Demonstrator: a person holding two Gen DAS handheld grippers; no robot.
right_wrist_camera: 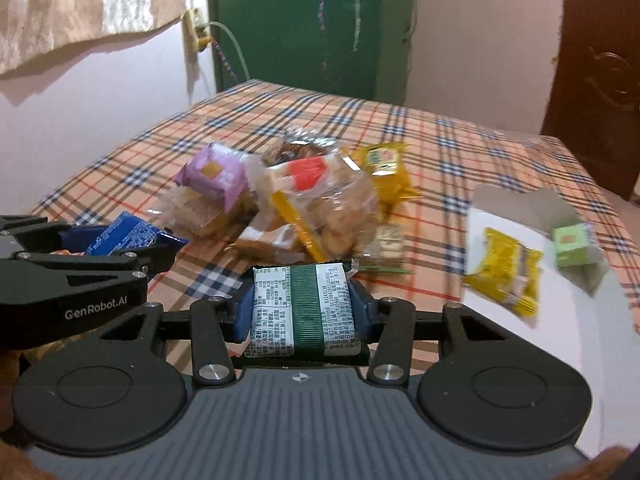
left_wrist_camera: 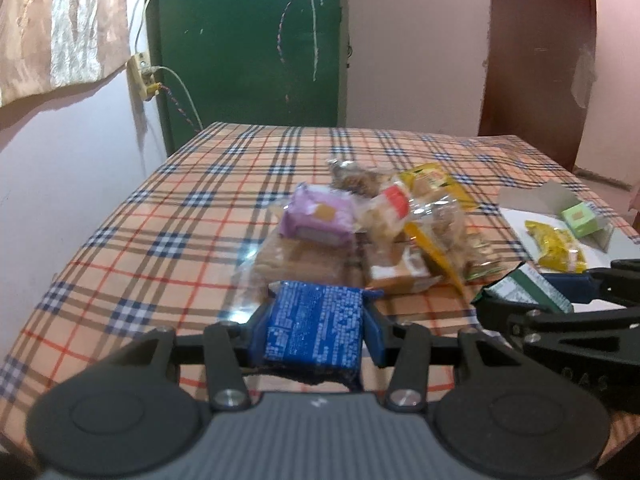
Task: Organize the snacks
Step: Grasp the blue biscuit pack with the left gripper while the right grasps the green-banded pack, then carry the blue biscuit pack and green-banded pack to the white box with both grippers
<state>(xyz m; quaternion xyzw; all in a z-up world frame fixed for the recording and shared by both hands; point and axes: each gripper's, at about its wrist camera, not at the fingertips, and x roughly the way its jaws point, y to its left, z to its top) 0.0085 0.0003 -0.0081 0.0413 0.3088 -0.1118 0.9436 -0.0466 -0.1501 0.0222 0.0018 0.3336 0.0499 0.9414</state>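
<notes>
1. Left wrist view: my left gripper point(left_wrist_camera: 314, 326) is clenched on a blue snack packet point(left_wrist_camera: 316, 330), printed side up, with a blue pad pressed against each of its sides. It is held above the near part of the plaid tablecloth point(left_wrist_camera: 140, 216).
2. Same view, further on: a pile of snacks point(left_wrist_camera: 372, 224) lies in the middle of the cloth, with a purple packet point(left_wrist_camera: 318, 216) resting on top of a clear-wrapped brown one, a clear bag with a red label point(left_wrist_camera: 390, 208) just beside it, and a yellow sachet point(left_wrist_camera: 434, 182) at the far side.
3. Same view, right edge: my right gripper point(left_wrist_camera: 532, 294) comes in holding a green packet point(left_wrist_camera: 524, 292). Beyond it an open white box point(left_wrist_camera: 520, 216) holds a yellow packet point(left_wrist_camera: 556, 248) and a small light-green carton point(left_wrist_camera: 580, 220).
4. Right wrist view: my right gripper point(right_wrist_camera: 304, 314) grasps the green packet point(right_wrist_camera: 304, 312), which has white printed panels either side of a ribbed green band; both pads touch its sides.
5. Same view, left: my left gripper point(right_wrist_camera: 120, 242) shows side-on with the blue snack packet point(right_wrist_camera: 128, 236) in it, near the pile of snacks point(right_wrist_camera: 296, 204).
6. Same view, right: the open white box point(right_wrist_camera: 560, 312) lies well apart from the pile, with the yellow packet point(right_wrist_camera: 506, 276) and the small light-green carton point(right_wrist_camera: 572, 244) in it; this side is blurred.
</notes>
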